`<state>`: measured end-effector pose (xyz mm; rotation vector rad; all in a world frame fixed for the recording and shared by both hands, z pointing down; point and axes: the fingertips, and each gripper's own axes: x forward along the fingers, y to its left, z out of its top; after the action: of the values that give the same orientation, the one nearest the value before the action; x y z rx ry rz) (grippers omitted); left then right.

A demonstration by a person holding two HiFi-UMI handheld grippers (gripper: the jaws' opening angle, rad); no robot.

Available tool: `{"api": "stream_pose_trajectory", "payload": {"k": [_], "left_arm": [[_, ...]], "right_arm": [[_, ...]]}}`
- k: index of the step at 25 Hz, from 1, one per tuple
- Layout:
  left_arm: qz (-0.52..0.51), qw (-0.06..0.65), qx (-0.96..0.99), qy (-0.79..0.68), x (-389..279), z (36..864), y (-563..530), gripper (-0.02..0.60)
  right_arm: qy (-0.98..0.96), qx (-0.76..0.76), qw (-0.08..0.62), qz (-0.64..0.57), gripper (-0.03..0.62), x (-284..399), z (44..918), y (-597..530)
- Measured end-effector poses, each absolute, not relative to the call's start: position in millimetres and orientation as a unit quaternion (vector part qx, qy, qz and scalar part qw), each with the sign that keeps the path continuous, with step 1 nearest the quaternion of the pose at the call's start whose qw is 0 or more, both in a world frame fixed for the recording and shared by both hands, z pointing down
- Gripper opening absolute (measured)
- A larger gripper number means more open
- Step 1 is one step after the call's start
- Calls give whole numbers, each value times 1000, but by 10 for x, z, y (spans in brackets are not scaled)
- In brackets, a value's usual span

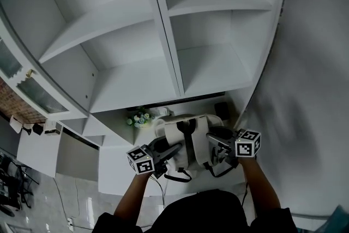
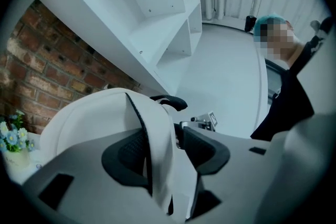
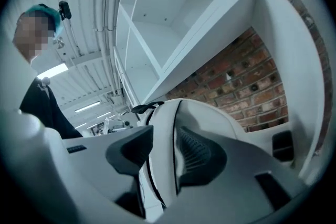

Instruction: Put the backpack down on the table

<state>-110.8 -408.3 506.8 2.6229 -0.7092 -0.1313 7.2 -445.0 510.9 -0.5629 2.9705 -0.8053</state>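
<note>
The left gripper (image 2: 167, 148) has its jaws spread. A white strap (image 2: 157, 165) of the backpack (image 1: 184, 136) rises between them, lying close to one pad and clear of the other, so nothing is pinched. The right gripper (image 3: 164, 152) is likewise wide open, with a second strap (image 3: 161, 165) between its jaws and a plain gap at one pad. Each gripper's own body hides where the straps run below the pads.

Just past the fingertips the backpack's rounded white shell fills both gripper views, with a black carry handle (image 2: 168, 101) at its top. In the head view the backpack stands between the two grippers on the white table (image 1: 117, 128). Its base is hidden behind the grippers and forearms, so contact cannot be confirmed.

Beyond the left fingers a small bunch of flowers (image 1: 139, 117) sits on the table. An open white shelf unit (image 1: 163, 35) rises above, with a brick wall (image 2: 47, 60) behind. A person in dark clothes (image 2: 286, 97) is partly cut off at the side.
</note>
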Motion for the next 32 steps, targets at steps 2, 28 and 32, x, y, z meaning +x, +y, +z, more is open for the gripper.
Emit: {"api": "stream_pose_trajectory", "payload": {"k": [2,28,32], "left_arm": [[-50,211,940,-265,-1162,5083,-4020,210],[-98,247,923,-278,-1256,4899,-2436,225],[-94,240,927,-275,-1300,4902,-2166,225]], "right_arm": [[945,-200,17,-258,161,155,5091,-4387],[944,-272,24,-188,161,-302,4760,-2299],[949,-261,-8,-176,161,-550,4879,-2042]]}}
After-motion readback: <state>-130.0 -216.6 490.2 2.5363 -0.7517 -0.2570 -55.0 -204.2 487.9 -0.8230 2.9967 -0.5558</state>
